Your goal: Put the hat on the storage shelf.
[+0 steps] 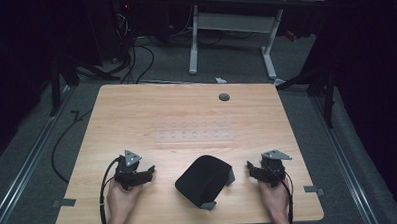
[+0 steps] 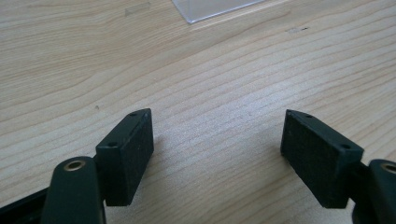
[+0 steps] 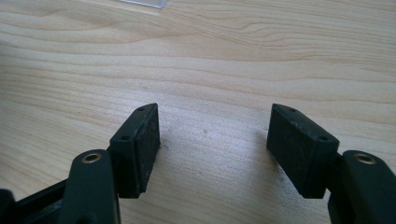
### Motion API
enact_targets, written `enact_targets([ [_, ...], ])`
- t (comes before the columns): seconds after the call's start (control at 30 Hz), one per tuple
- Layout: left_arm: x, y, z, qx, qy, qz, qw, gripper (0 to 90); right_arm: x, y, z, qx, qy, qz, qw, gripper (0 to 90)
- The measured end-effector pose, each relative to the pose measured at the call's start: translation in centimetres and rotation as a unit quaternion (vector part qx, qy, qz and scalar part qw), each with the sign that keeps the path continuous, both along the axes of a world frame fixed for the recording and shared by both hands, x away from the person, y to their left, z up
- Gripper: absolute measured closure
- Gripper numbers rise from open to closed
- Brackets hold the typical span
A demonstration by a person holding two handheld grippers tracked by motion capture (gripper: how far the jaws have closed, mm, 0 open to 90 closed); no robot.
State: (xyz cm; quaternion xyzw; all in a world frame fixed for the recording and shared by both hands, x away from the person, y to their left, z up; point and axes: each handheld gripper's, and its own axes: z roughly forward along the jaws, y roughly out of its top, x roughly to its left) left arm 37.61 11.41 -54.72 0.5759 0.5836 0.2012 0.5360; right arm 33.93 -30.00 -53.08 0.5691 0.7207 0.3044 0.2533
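A black cloth-like bundle (image 1: 205,180) with grey corners lies on the wooden table (image 1: 136,114) near the front edge, between both hands. A clear plastic plate (image 1: 193,131) with rows of small holes lies flat at the table's middle; its corner (image 2: 205,9) appears in the left gripper view and its edge (image 3: 142,3) in the right gripper view. My left gripper (image 1: 137,170) rests low on the table, left of the bundle, open with bare wood between its jaws (image 2: 217,140). My right gripper (image 1: 261,166) sits to the right of the bundle, also open and holding nothing (image 3: 212,135).
A round grey grommet (image 1: 224,97) sits near the table's far edge. Grey brackets (image 1: 63,202) (image 1: 314,190) stick out at the front corners. Beyond the table are cables (image 1: 134,59) on the floor and a white desk frame (image 1: 231,38).
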Motion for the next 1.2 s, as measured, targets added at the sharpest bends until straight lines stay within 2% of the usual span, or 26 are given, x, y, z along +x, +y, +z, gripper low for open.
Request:
enact_targets([
  [0.87,-0.02,-0.02,0.01,0.000,0.000,0.001,1.0000,25.8,0.00,0.02,0.01,0.003,0.001,0.004,1.0000,35.3],
  [1.1,-0.01,-0.01,0.01,0.000,0.000,0.000,1.0000,25.8,-0.04,-0.26,0.06,0.004,-0.001,0.002,1.0000,41.8],
  [1.2,-0.01,-0.01,0.01,0.000,0.000,0.000,1.0000,25.8,-0.09,-0.44,0.12,0.013,0.000,0.001,0.9999,44.2],
])
